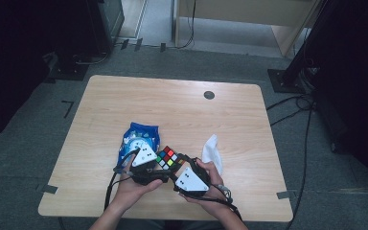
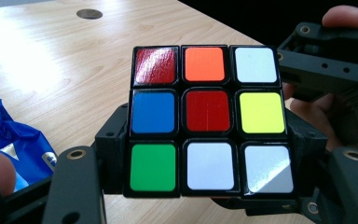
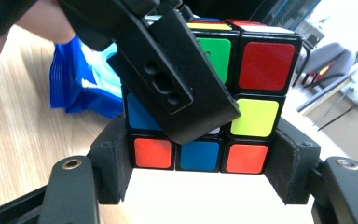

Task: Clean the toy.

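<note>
A scrambled Rubik's cube [image 1: 167,157] is held just above the wooden table [image 1: 172,105] near its front edge, between both grippers. My left gripper [image 1: 157,164] grips it from the left. In the left gripper view its pads [image 2: 113,140] press on both sides of the cube [image 2: 207,116], whose facing side has a red centre. My right gripper [image 1: 178,166] comes in from the right. In the right gripper view its pads [image 3: 112,161] clamp the cube's [image 3: 256,70] bottom layer. The left gripper's black jaw crosses that face.
A blue crinkled packet [image 1: 139,139] lies just left of and behind the cube. A white crumpled tissue [image 1: 212,151] lies to its right. A round dark grommet [image 1: 209,95] sits in the far part of the table. Dark stands and cables surround the table.
</note>
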The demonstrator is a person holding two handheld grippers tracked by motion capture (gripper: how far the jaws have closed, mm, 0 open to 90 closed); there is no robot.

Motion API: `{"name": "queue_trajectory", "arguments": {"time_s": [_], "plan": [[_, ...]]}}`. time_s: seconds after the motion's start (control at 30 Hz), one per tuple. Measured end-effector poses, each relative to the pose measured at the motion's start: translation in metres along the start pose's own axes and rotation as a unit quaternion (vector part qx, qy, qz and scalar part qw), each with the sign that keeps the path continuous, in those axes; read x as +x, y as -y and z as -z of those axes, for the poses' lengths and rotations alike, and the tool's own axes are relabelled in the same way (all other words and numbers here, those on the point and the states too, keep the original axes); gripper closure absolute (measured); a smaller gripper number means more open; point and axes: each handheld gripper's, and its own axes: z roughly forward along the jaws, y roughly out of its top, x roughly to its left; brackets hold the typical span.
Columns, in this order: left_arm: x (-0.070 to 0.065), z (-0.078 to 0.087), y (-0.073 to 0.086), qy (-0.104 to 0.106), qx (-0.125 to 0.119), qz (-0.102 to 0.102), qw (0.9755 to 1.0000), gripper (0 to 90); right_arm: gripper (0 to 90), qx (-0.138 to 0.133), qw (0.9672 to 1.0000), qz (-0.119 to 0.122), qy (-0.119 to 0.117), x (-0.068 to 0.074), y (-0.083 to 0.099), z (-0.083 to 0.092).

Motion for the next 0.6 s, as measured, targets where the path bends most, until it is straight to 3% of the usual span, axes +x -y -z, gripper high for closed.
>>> {"name": "queue_trajectory", "arguments": {"time_s": [0.1,0.17,0.27,0.3,0.37,0.43,0.47,0.53,0.6], "plan": [[-0.001,0.001,0.0,-0.017,-0.008,-0.008,0.9998,34.1,33.2,-0.004,0.9999,-0.005,-0.01,-0.004,0.003,-0.001],[0.002,0.004,-0.001,-0.027,-0.018,-0.003,0.9995,34.1,29.0,0.007,0.9997,-0.014,-0.017,-0.009,0.007,-0.002],[0.009,0.01,0.0,-0.044,-0.03,0.003,0.9986,34.1,27.4,0.026,0.9991,-0.032,-0.005,-0.019,0.015,-0.001],[0.011,0.011,0.0,-0.049,-0.034,0.006,0.9982,34.1,27.3,0.027,0.9986,-0.046,0.0,-0.024,0.017,-0.001],[0.013,0.011,0.002,-0.058,-0.042,0.009,0.9974,34.1,27.3,0.017,0.9946,-0.103,0.005,-0.036,0.018,0.003],[0.013,0.01,0.004,-0.067,-0.049,0.006,0.9965,34.0,27.2,-0.004,0.9848,-0.174,0.003,-0.048,0.017,0.008],[0.012,0.009,0.005,-0.07,-0.052,0.003,0.9962,34.1,27.0,-0.013,0.9768,-0.214,-0.002,-0.052,0.016,0.011],[0.008,0.008,0.006,-0.074,-0.058,-0.004,0.9955,34.1,26.9,-0.035,0.9562,-0.29,-0.015,-0.06,0.012,0.016],[0.004,0.006,0.007,-0.081,-0.063,-0.015,0.9945,34.1,26.4,-0.054,0.9319,-0.357,-0.035,-0.064,0.009,0.02]]}}
